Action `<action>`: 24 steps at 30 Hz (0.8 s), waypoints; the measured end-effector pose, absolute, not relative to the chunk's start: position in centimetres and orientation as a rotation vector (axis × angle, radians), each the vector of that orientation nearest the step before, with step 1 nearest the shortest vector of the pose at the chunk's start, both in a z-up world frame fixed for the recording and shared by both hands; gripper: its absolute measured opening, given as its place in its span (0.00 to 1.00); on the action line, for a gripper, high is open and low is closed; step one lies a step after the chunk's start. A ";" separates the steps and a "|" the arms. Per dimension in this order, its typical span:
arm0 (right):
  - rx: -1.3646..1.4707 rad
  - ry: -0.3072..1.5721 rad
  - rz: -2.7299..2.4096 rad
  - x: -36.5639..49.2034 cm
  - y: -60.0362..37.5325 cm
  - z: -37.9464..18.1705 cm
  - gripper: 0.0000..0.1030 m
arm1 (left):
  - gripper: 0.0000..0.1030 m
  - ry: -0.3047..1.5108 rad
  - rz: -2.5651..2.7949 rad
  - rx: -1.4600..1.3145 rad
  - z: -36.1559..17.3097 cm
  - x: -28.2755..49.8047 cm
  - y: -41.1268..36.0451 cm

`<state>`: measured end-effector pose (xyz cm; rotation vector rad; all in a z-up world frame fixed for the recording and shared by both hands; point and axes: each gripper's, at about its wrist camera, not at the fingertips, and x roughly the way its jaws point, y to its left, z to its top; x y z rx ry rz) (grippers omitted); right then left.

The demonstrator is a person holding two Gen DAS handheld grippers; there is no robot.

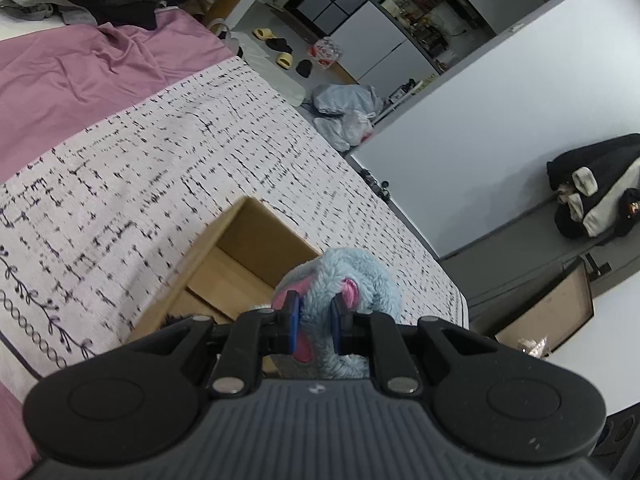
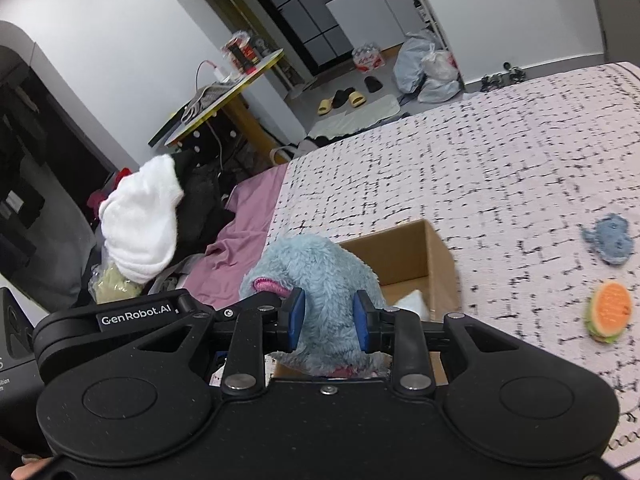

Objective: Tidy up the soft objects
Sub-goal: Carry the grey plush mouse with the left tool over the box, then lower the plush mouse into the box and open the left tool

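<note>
A fluffy light-blue plush toy with pink parts [image 1: 352, 280] [image 2: 312, 268] is held by both grippers above an open cardboard box [image 1: 240, 256] [image 2: 416, 256] on the bed. My left gripper [image 1: 314, 322] is shut on the plush. My right gripper [image 2: 329, 320] is shut on the same plush. A small blue plush [image 2: 610, 240] and a burger-shaped plush [image 2: 608, 312] lie on the bedspread to the right of the box. Something white [image 2: 412, 302] lies inside the box.
The bed has a white black-flecked bedspread [image 1: 160, 168] [image 2: 460, 168] and a mauve sheet [image 1: 72, 68]. A pile of clothes with a white garment [image 2: 144, 220] lies at its far end. Slippers [image 2: 340, 100] and plastic bags [image 2: 428, 64] are on the floor.
</note>
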<state>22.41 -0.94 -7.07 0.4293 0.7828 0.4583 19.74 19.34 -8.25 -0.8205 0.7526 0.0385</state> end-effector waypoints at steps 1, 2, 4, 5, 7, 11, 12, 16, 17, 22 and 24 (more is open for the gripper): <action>0.427 0.788 0.461 22.7 -0.6 -7.2 0.27 | 0.14 0.756 0.044 -0.822 -8.4 20.1 19.7; 0.424 0.797 0.462 23.0 -0.2 -7.4 0.27 | 0.14 0.761 0.050 -0.822 -8.6 20.4 19.9; 0.419 0.814 0.461 23.7 0.4 -7.8 0.27 | 0.14 0.769 0.058 -0.819 -8.9 21.2 20.4; 0.416 0.823 0.460 24.0 0.7 -7.9 0.27 | 0.14 0.773 0.061 -0.819 -9.1 21.5 20.6; 0.403 0.841 0.461 24.6 1.2 -8.4 0.27 | 0.14 0.787 0.069 -0.821 -9.6 22.3 21.0; 0.395 0.877 0.456 25.9 1.9 -9.2 0.27 | 0.14 0.820 0.082 -0.814 -10.7 23.8 21.6; 0.393 0.887 0.457 26.2 2.1 -9.4 0.27 | 0.14 0.827 0.089 -0.809 -10.8 24.1 21.7; 0.382 0.921 0.456 27.4 2.7 -10.4 0.27 | 0.14 0.845 0.110 -0.780 -11.4 25.2 21.8; 0.383 0.927 0.457 27.6 2.8 -10.6 0.27 | 0.14 0.848 0.115 -0.774 -11.6 25.4 21.8; 0.388 0.956 0.457 28.3 3.0 -11.5 0.28 | 0.17 0.876 0.138 -0.754 -12.3 26.1 21.8; 0.401 0.973 0.442 28.3 2.6 -11.8 0.38 | 0.20 0.886 0.157 -0.746 -12.4 26.2 21.9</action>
